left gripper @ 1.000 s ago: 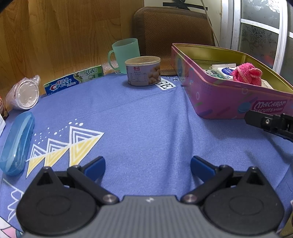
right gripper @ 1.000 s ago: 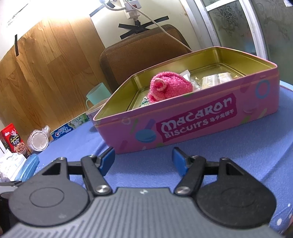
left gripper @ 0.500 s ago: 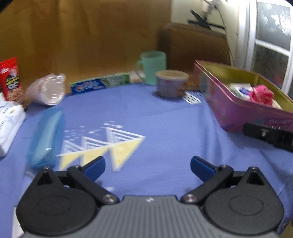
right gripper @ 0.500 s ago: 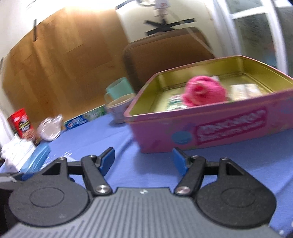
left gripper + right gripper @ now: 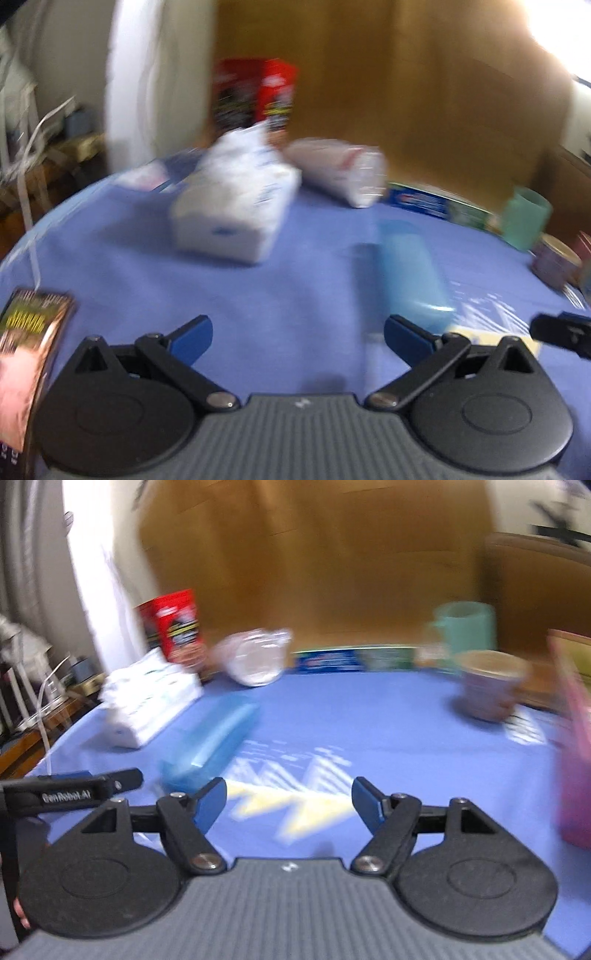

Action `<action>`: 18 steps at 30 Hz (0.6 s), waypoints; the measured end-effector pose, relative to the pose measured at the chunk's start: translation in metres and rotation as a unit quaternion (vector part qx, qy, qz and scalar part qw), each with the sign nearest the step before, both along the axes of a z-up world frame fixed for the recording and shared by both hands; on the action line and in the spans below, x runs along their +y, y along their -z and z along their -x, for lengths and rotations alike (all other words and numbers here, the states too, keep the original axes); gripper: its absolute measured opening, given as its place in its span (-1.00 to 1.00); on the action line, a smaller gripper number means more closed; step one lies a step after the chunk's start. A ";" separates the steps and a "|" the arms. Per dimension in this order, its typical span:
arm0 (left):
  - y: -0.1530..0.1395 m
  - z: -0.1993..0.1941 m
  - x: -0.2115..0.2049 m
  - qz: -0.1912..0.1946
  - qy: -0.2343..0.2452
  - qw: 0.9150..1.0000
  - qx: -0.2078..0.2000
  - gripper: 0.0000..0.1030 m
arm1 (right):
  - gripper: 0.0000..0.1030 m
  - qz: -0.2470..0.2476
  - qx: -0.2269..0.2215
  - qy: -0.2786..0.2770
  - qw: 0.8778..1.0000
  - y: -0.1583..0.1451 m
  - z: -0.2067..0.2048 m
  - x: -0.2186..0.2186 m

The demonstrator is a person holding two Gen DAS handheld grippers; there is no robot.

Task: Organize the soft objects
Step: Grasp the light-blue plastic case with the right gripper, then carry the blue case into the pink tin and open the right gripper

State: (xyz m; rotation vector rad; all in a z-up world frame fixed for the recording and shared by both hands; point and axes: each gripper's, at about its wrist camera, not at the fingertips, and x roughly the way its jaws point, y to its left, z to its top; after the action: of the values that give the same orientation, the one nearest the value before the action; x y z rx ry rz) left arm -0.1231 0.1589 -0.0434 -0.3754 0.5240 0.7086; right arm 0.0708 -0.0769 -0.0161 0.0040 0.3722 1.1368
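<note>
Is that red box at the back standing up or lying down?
Standing up: the red box rises taller than wide behind the white tissue pack.

A blue oblong plastic case (image 5: 214,734) lay on the blue patterned tablecloth (image 5: 369,731). Behind it, w/ blur: a red printed carton (image 5: 173,626) standing upright, a clear plastic bag w/ a white lid inside (image 5: 255,657), a blue-green toothpaste box (image 5: 351,660), a mint-green plastic mug (image 5: 463,629) & a round paper-lidded tub (image 5: 489,685) just in front of the mug.

One tissue pack (image 5: 236,210), one blue case (image 5: 410,273), one mug (image 5: 465,635), two hand-held grippers.
</note>
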 end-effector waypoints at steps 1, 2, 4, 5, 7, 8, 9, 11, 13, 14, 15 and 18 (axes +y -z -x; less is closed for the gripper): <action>0.004 0.004 0.007 0.012 -0.008 1.000 -0.006 0.99 | 0.49 0.004 -0.003 -0.009 1.000 -0.004 0.001 0.015; 0.006 0.011 0.013 0.033 -0.012 0.999 -0.018 0.99 | 0.49 0.007 -0.008 -0.016 1.000 -0.008 0.003 0.029; 0.006 0.019 0.017 0.043 -0.014 0.998 -0.048 0.99 | 0.50 0.016 -0.016 -0.027 0.999 -0.014 0.006 0.057; 0.006 0.020 0.018 0.048 -0.017 0.997 -0.053 0.99 | 0.52 0.020 -0.016 -0.033 0.999 -0.016 0.006 0.069; 0.006 0.023 0.020 0.052 -0.019 0.996 -0.068 0.99 | 0.56 0.033 -0.004 -0.041 0.999 -0.018 0.007 0.092; 0.006 0.025 0.021 0.055 -0.021 0.996 -0.073 0.99 | 0.57 0.041 0.004 -0.043 0.998 -0.017 0.006 0.100; 0.007 0.026 0.021 0.059 -0.021 0.995 -0.079 0.99 | 0.57 0.052 0.014 -0.047 0.997 -0.014 0.005 0.110; 0.009 0.028 0.024 0.061 -0.021 0.994 -0.084 0.99 | 0.57 0.070 0.027 -0.049 0.996 -0.007 0.007 0.119; 0.008 0.027 0.022 0.058 -0.019 0.995 -0.081 0.99 | 0.38 0.070 0.017 -0.049 0.996 -0.002 0.011 0.122; 0.009 0.024 0.022 0.056 -0.017 0.995 -0.078 0.99 | 0.20 0.076 0.005 -0.056 0.995 -0.001 0.014 0.121; 0.009 0.023 0.021 0.054 -0.014 0.996 -0.075 0.99 | 0.10 0.080 -0.006 -0.055 0.995 -0.001 0.016 0.119; 0.009 0.020 0.020 0.049 -0.013 0.997 -0.066 0.99 | 0.09 0.076 0.005 -0.062 0.995 -0.001 0.009 0.109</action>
State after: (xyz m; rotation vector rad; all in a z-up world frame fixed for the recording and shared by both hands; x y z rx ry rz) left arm -0.1431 0.1784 -0.0520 -0.5185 0.4313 0.6801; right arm 0.0616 0.0320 -0.0152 -0.1487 0.4711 1.2286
